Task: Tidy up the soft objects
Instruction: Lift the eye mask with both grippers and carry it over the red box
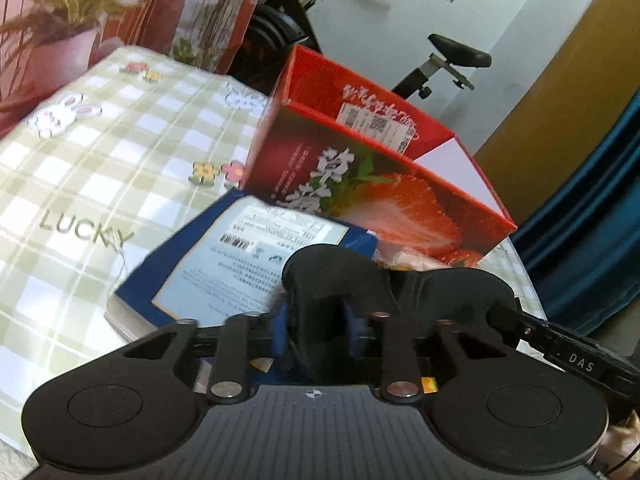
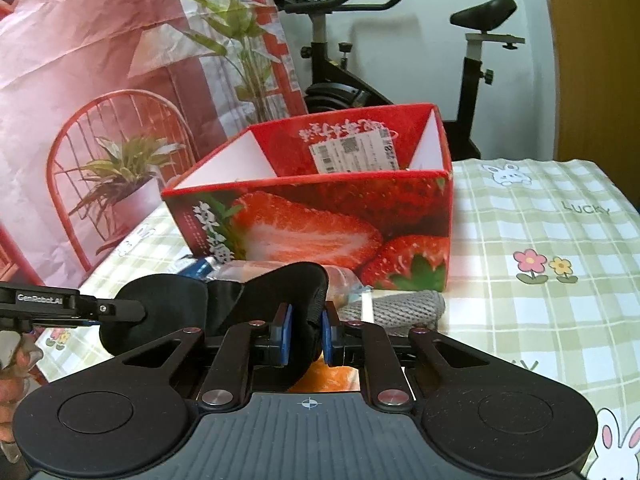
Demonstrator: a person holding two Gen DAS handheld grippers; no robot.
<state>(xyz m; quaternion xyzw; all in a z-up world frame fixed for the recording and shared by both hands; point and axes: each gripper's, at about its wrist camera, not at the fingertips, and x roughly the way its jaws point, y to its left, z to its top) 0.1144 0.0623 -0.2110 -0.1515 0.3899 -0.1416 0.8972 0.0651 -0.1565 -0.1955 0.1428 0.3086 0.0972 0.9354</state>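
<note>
both grippers, left gripper [image 1: 316,320] and right gripper [image 2: 306,332], pinch the black eye mask [image 2: 280,292] between them; next move likely lifts it into the strawberry box [image 2: 320,208]

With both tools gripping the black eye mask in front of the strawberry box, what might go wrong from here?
1. The left tool and right tool both clamp the black eye mask; pulling apart could stretch it.
2. The strawberry box looks light; a bump may shove it.
3. The grey knit item underneath could get dragged.
</note>
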